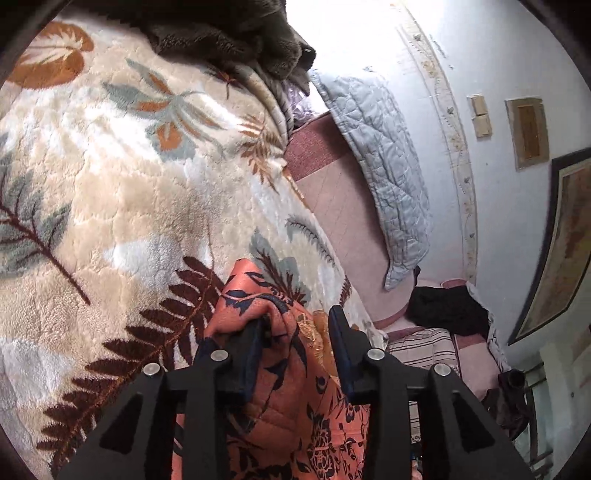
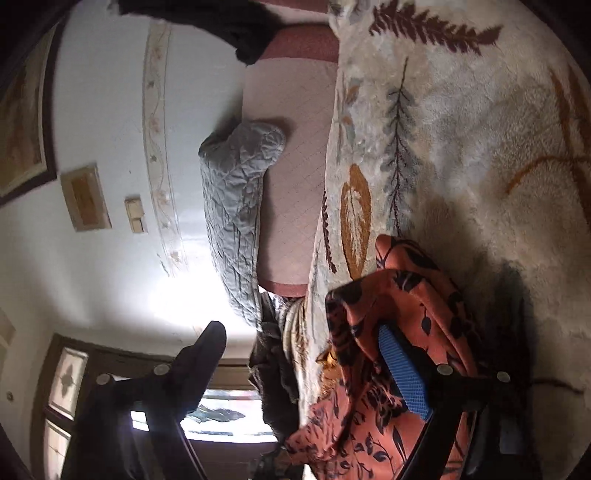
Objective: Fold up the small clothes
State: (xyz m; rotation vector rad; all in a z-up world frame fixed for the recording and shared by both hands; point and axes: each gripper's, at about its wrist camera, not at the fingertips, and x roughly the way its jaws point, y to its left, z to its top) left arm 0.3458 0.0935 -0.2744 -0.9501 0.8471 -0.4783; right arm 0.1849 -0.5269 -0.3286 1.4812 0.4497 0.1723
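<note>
An orange garment with a dark floral print [image 1: 291,406] lies bunched on a cream leaf-patterned fleece blanket [image 1: 129,184]. My left gripper [image 1: 295,326] stands partly open around a raised fold of it. The cloth rests against the left finger [image 1: 251,343], while the right finger [image 1: 340,332] stands clear of it. In the right wrist view the same garment [image 2: 406,291] drapes over the blue-padded finger [image 2: 402,369] of my right gripper [image 2: 301,332]. That gripper is wide open, its other finger [image 2: 203,354] out in free air off the blanket's edge.
A dark grey fleece item [image 1: 229,33] lies at the blanket's far end. Beside the blanket are a pink quilted bed surface [image 1: 343,206], a grey-blue quilt [image 1: 388,166] against the wall and a black garment [image 1: 447,310]. Framed pictures [image 1: 528,129] hang on the wall.
</note>
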